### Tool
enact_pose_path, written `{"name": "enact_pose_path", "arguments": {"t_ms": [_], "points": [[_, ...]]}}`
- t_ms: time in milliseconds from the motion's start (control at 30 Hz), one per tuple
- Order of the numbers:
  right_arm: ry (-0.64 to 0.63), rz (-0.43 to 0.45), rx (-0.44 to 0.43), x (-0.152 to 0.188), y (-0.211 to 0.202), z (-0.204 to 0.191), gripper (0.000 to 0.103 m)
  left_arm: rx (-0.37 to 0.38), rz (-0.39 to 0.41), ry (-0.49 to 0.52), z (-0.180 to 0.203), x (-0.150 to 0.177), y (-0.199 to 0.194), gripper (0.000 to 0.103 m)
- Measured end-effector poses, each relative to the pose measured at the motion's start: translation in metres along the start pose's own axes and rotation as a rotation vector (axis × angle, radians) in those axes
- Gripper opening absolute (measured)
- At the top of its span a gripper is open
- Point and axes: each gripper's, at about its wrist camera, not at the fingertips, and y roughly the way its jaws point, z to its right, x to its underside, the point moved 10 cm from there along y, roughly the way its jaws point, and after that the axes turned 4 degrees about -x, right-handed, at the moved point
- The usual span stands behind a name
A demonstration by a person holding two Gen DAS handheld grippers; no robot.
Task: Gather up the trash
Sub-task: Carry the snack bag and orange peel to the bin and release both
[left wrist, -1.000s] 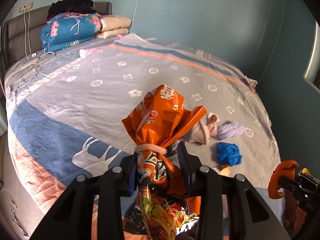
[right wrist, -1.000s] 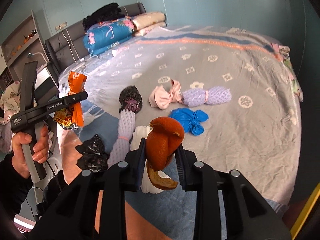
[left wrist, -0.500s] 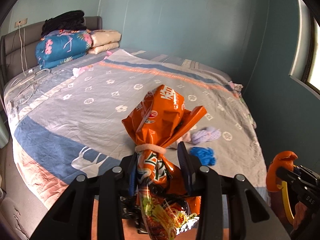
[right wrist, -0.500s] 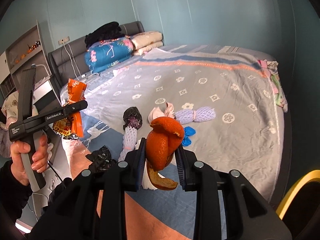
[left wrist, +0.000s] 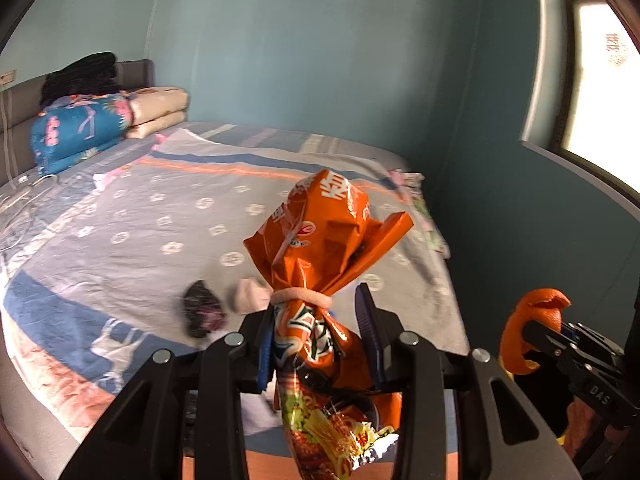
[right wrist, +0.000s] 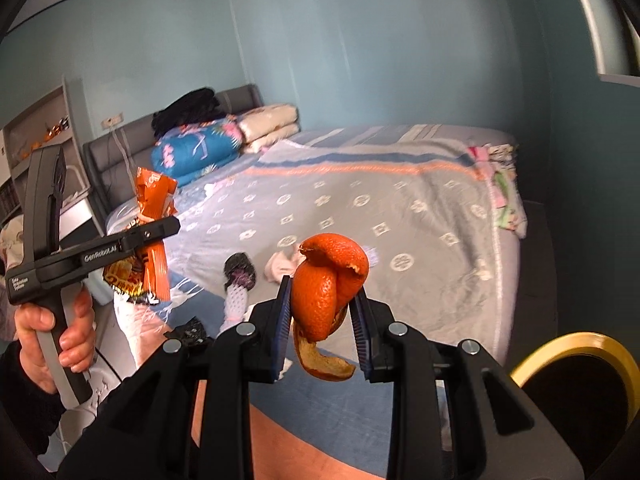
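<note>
**Both grippers loaded, trash on its way off the bed**

Above the near edge of the bed (left wrist: 132,216), both grippers hang in the air with something clamped in each. The left gripper (left wrist: 318,334) is clenched on an orange instant-noodle wrapper (left wrist: 320,240), pinching it just below the pale rubber band (left wrist: 302,295) that cinches it into a bundle. The right gripper (right wrist: 322,314) squeezes a curled piece of orange peel (right wrist: 328,280) between its blue pads, with a loose strip of peel dangling below.

Handling-wise, both look super light. The wrapper is crinkly, glossy film, so probably slippery; the banded neck seems the smart place to hold, since it's bunched and thicker there. The peel is soft and a bit leathery, likely to bend or tear if crushed, so the thick rolled middle where it's held now looks like the safest spot. That hanging strip could probably snag or break off.

More bits sit on the bedspread: a dark bundle with a white foam net sleeve (right wrist: 239,288), a pink wad (right wrist: 282,266), and a black crumpled bag (right wrist: 190,330) near the edge. A yellow-rimmed bin (right wrist: 576,344) peeks in at the lower right of the right wrist view, likely where this stuff goes.
</note>
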Motion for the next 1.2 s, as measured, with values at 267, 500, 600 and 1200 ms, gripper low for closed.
{"name": "enact_pose_path", "arguments": {"t_ms": [267, 500, 600, 1200], "points": [[0.052, 0.075, 0.077, -0.002, -0.054, 0.05, 0.027, 0.097, -0.005, 0.076, 0.083, 0.002, -0.001, 0.034], [0.106, 0.131, 0.178, 0.004, -0.102, 0.105, 0.027, 0.201, -0.027, 0.141, 0.155, 0.015, 0.006, 0.034], [0.126, 0.147, 0.215, 0.008, -0.118, 0.126, 0.028, 0.239, -0.043, 0.158, 0.182, 0.023, 0.01, 0.034], [0.273, 0.149, 0.333, 0.056, -0.153, 0.22, 0.03, 0.404, -0.196, 0.261, 0.307, 0.09, 0.058, 0.034]]}}
